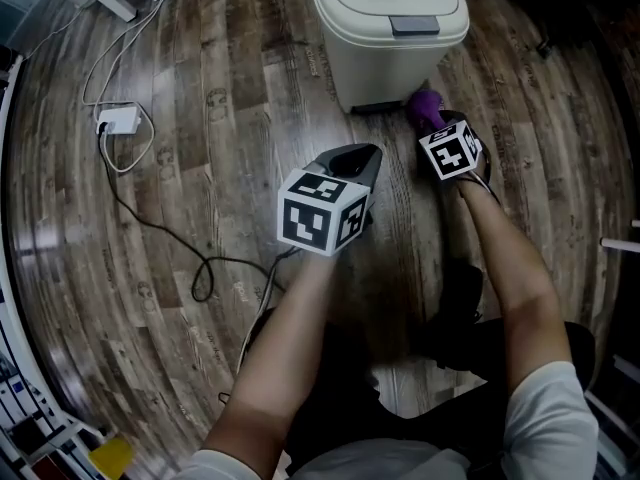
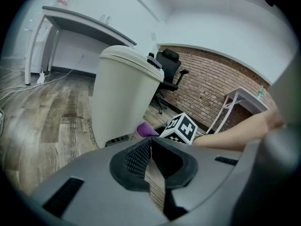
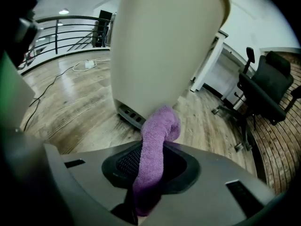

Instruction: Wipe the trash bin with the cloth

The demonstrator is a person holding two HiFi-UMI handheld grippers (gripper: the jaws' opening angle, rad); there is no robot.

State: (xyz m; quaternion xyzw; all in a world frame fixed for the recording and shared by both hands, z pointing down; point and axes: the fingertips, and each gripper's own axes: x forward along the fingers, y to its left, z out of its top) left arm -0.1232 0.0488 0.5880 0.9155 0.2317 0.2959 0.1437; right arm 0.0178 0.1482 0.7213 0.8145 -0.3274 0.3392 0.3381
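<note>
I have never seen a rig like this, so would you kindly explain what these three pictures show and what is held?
No robot here: a person holds a two-jaw gripper in each hand. The head view looks down from their head; the other two cameras ride on the grippers. The cream plastic trash bin stands on the wood-plank floor, where a white charger with cable also lies. The right gripper is shut on a purple terry cloth near the bin's base. The left gripper is shut and empty.
</note>
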